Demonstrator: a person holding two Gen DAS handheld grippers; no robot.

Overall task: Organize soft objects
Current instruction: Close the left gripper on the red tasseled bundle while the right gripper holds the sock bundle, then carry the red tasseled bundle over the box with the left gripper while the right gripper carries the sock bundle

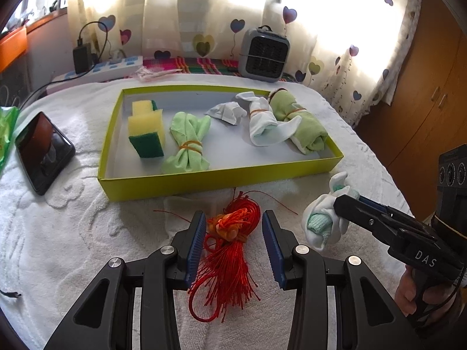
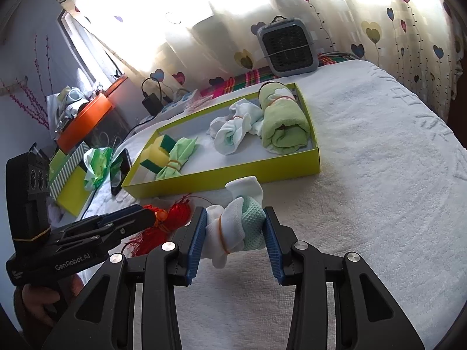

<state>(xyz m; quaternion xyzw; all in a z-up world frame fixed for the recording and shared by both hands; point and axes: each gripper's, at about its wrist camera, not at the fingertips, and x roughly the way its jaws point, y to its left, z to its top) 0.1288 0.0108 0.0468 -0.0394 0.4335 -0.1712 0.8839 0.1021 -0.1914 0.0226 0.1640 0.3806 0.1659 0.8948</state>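
sock bundle: light, soft, squashy — white and mint knit bound by a thin rubber band; best held across its fat banded middle.
right tongs: pinching the sock bundle, lifted off the white towel, just in front of the yellow-green box.
red tassel: limp, silky cords with an orange knot — likely to slip; take it at the knot.
left tongs: spread either side of the tassel, pads not touching it.
box contents: 2 sponges, rolled cloths, socks.

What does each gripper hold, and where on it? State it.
Right gripper: shut on the sock bundle, pads across its banded middle. Left gripper: open astride the red tassel, its pads clear of it.
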